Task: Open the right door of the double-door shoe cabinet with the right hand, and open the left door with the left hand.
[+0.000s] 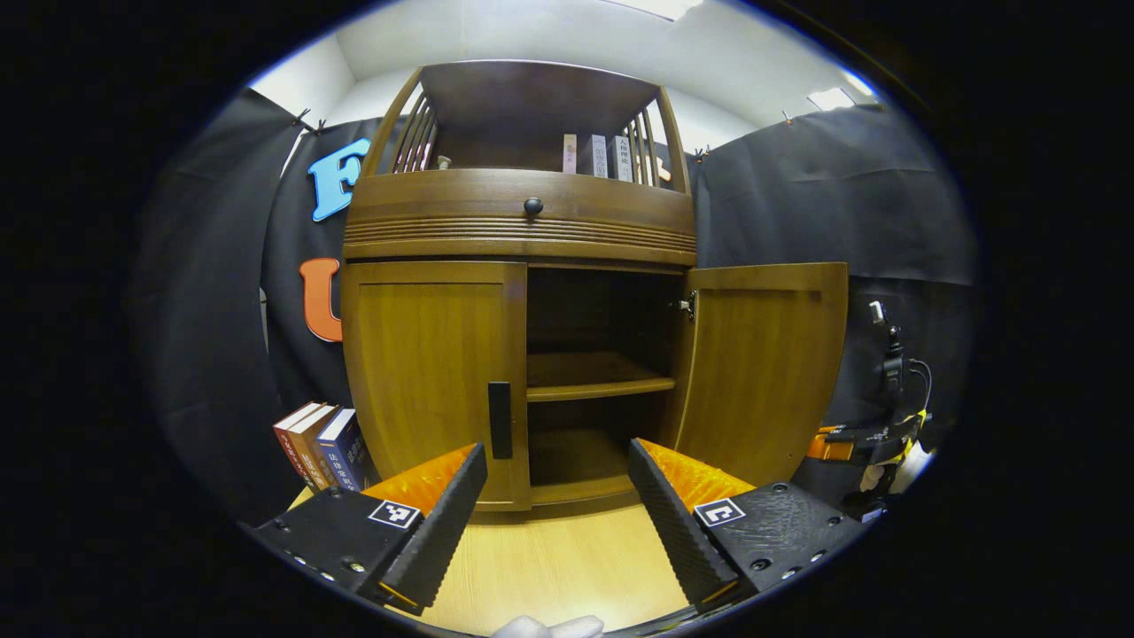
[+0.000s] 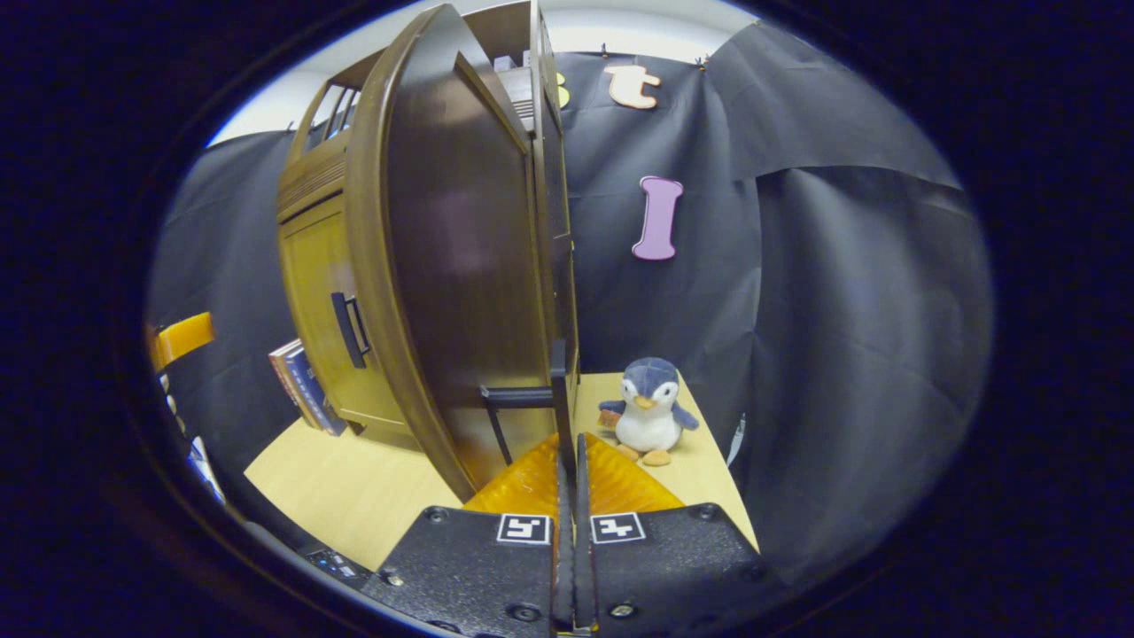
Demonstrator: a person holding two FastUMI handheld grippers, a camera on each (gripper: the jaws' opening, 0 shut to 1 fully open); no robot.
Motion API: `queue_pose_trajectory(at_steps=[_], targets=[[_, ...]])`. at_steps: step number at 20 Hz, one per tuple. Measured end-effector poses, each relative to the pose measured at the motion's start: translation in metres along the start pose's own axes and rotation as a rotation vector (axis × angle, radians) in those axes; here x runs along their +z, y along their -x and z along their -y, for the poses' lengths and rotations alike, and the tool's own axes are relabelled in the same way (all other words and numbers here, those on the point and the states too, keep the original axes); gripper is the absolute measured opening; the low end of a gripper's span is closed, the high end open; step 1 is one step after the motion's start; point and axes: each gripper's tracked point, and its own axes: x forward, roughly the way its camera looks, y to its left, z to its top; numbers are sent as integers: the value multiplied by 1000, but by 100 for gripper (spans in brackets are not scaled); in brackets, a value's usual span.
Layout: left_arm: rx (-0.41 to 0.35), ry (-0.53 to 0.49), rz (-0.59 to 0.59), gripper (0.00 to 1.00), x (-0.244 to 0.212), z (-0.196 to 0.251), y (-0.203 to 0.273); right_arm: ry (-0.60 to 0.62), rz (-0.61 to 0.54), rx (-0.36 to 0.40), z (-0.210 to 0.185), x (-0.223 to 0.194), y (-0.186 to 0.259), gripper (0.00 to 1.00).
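The wooden shoe cabinet (image 1: 518, 221) stands on a light table. Its left door (image 1: 425, 372) is closed, with a dark vertical handle (image 1: 500, 419) at its inner edge. The right door (image 1: 762, 372) is swung wide open, baring two inner shelves (image 1: 594, 385). My left gripper (image 1: 558, 452) is open, a short way in front of the cabinet's middle, the handle just beyond its left finger. In the right gripper view the open right door (image 2: 461, 266) is seen nearly edge-on, and my right gripper (image 2: 570, 443) is shut on that door's dark handle (image 2: 523, 394).
Several books (image 1: 319, 443) lean beside the cabinet's left side. A plush penguin (image 2: 649, 412) sits on the table (image 2: 354, 487) past the open door. Black cloth walls close in behind and to the sides. The right gripper and a hand (image 1: 873, 443) show beside the open door.
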Motion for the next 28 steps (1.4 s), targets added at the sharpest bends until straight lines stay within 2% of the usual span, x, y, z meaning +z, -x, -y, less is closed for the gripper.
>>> queue_pose_trajectory(at_steps=[7, 10, 14, 15, 19, 21, 22, 24, 25, 28], targets=[[19, 0, 2, 96, 3, 30, -12, 87, -25, 124, 11, 3, -4, 6], [14, -10, 11, 96, 8, 40, -14, 142, -30, 136, 15, 2, -1, 7], [-8, -10, 9, 96, 6, 42, -19, 153, -49, 125, 25, -2, 11, 18], [-15, -8, 6, 96, 5, 43, -20, 152, -47, 107, 30, -1, 17, 25], [-45, -15, 10, 96, 6, 39, -24, 133, -26, 16, 41, 7, 52, 75], [-51, -22, 16, 96, 10, 30, -29, 102, 18, -33, 37, 22, 75, 81], [-60, -16, 17, 100, 12, 28, -30, 94, 40, -61, 35, 28, 85, 84], [-83, -4, 20, 96, 14, 21, -33, 90, 94, -121, 25, 46, 101, 97], [-82, -9, 28, 96, 17, 15, -32, 95, 118, -146, 17, 55, 108, 100], [-69, -22, 48, 96, 20, -7, -28, 103, 179, -196, -19, 78, 119, 100]])
